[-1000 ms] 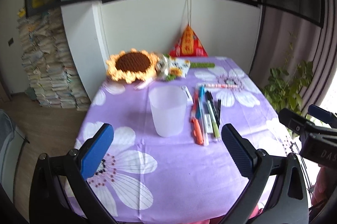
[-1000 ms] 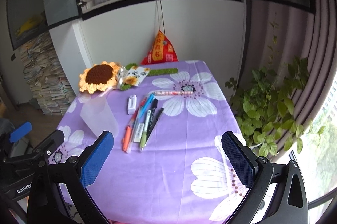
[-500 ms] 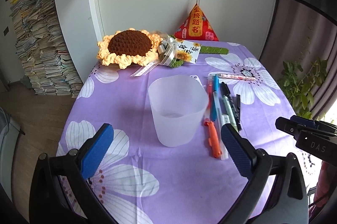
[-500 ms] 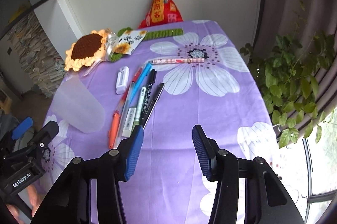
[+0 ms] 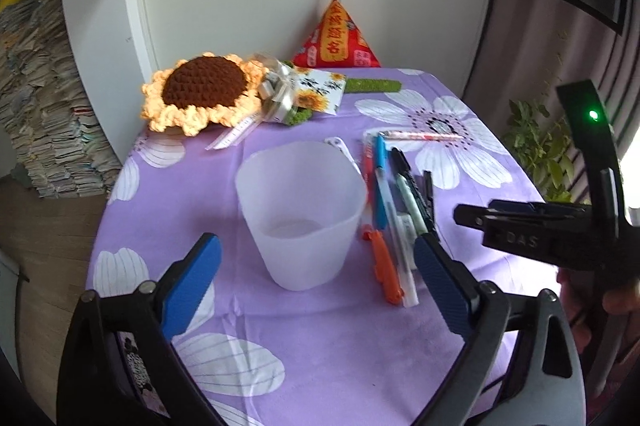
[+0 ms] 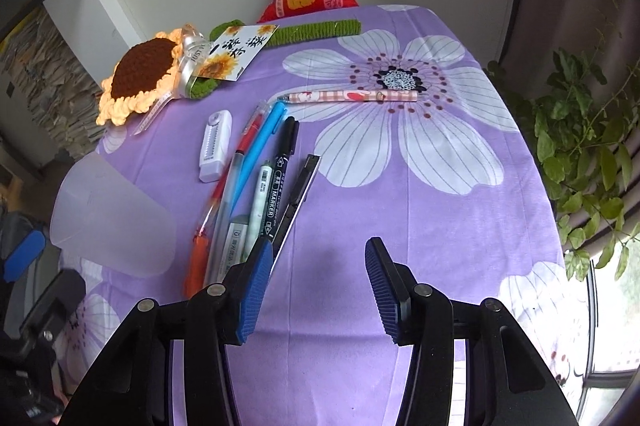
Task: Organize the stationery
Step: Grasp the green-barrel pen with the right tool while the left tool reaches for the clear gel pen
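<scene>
Translucent plastic cup [image 5: 301, 222], upright, seemingly empty

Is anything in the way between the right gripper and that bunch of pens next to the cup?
Nothing visible blocks it. The right gripper is open and empty over bare cloth, with the pens just ahead beside its left finger, next to the cup.

Both wrist cameras look forward and steeply down over their own tongs at the purple worktop [image 5: 320, 326], the left one close behind the translucent cup [image 5: 302, 214], the right one nearer the pens [image 6: 256, 182], both sharing cup, pens and crocheted sunflower [image 6: 140, 78].
</scene>
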A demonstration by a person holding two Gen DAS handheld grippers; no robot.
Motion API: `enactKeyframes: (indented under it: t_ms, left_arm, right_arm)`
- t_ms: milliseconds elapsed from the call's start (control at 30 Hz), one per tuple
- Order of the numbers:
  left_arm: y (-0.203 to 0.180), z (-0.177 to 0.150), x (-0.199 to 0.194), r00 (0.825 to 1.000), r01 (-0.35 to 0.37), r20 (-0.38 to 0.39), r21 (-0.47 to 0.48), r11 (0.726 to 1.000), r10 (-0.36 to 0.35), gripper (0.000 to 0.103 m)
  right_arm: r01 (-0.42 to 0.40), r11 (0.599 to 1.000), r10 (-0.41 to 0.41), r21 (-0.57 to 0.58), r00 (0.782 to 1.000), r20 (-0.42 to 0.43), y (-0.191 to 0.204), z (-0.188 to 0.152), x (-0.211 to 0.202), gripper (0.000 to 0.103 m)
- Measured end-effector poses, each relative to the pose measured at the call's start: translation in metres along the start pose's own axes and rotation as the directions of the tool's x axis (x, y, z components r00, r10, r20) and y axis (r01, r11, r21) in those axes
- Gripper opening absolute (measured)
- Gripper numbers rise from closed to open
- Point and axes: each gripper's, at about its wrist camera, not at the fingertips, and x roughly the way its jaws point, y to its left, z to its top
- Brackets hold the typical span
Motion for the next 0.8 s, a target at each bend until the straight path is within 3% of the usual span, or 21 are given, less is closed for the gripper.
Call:
enactKeyframes:
  t_ms: [33, 233, 300, 367, 433, 667, 800]
  left_arm:
    - [-0.001, -0.002, 0.001, 1.0, 0.024, -0.016, 0.0, 1.0, -0.024, 0.089]
    - [-0.012, -0.011, 0.021, 0.985, 0.123, -0.122, 0.0, 0.992, -0.122, 0.05]
    - [-0.017, -0.013, 0.031, 0.973, 0.165, -0.162, -0.006, 0.986, -0.163, 0.035]
    - [-0.022, -0.015, 0.039, 0.962, 0.194, -0.192, -0.014, 0.981, -0.193, 0.032]
    - [-0.027, -0.016, 0.045, 0.955, 0.214, -0.206, -0.017, 0.977, -0.213, 0.031]
    - [-0.044, -0.019, 0.058, 0.927, 0.284, -0.253, -0.002, 0.959, -0.275, 0.017]
    - [-0.043, -0.02, 0.064, 0.921, 0.288, -0.27, -0.012, 0.958, -0.28, 0.015]
  right_arm:
    - [0.0, 1.0, 0.0, -0.003, 1.0, -0.002, 0.001, 0.0, 0.001, 0.051]
    - [-0.032, 0.999, 0.031, -0.029, 0.999, -0.018, 0.005, -0.002, 0.006, 0.051]
    - [-0.046, 0.998, 0.045, -0.049, 0.999, -0.026, 0.008, -0.004, 0.007, 0.043]
    - [-0.068, 0.996, 0.066, -0.061, 0.997, -0.047, 0.01, -0.005, 0.01, 0.033]
    - [-0.092, 0.994, 0.088, -0.064, 0.994, -0.062, 0.01, -0.007, 0.011, 0.03]
    - [-0.166, 0.983, 0.159, -0.077, 0.983, -0.093, 0.012, -0.013, 0.011, 0.029]
    - [-0.201, 0.977, 0.192, -0.073, 0.975, -0.111, 0.011, -0.015, 0.013, 0.029]
